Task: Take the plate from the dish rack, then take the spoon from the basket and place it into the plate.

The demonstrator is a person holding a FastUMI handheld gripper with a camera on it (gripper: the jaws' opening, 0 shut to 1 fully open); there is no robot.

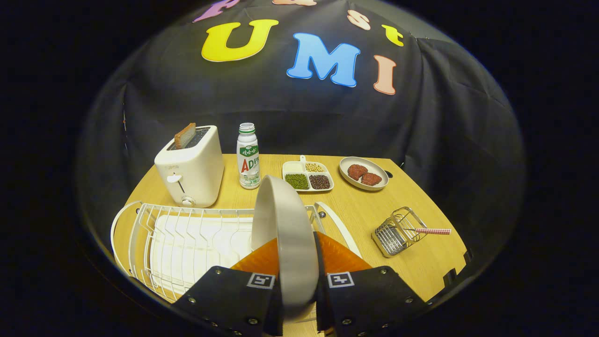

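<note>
Gripper (295, 255) clamps upright plate (285, 224) (hiding rack (187, 234) behind).

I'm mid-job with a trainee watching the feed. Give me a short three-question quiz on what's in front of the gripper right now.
1. True or false: the gripper is shut on the plate.
2. Where is the spoon? A) on the plate B) in the wire basket C) in the toaster
3. What stands between the toaster and the divided tray?

Key:
1. True; both fingers press on the plate, held on edge above the dish rack.
2. B
3. The bottle.
</note>
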